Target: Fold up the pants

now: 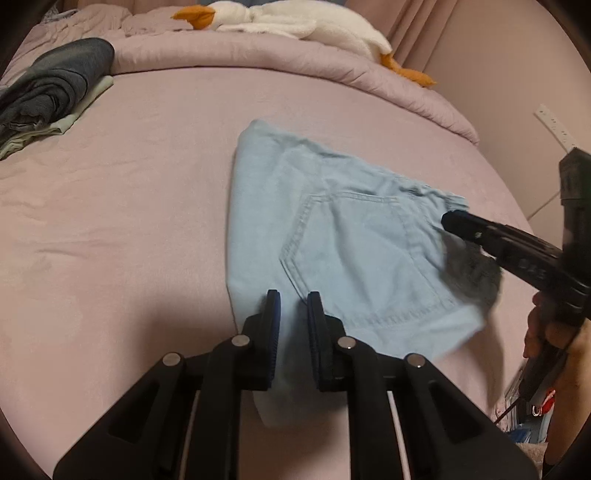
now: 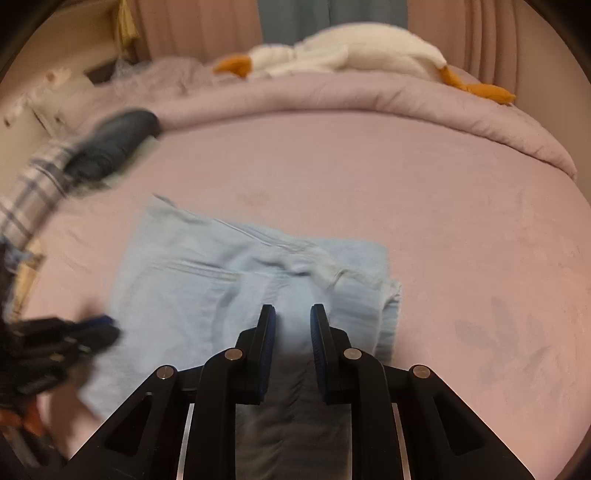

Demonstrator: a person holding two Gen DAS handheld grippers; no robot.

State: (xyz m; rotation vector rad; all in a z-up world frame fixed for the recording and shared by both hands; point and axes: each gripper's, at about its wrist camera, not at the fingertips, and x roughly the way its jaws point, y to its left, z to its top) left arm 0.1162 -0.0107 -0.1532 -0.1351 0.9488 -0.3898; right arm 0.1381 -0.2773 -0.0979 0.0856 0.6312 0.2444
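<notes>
Left hand-held gripper (image 1: 293, 332) released, jaws parted over the near edge of the pants (image 1: 332, 236). Right hand-held gripper (image 2: 293, 341) likewise released, over the right end. Pants lie folded, bundle running left to right on the bed (image 1: 129, 221). Plush goose (image 1: 295, 22) far. No readable labels.
</notes>
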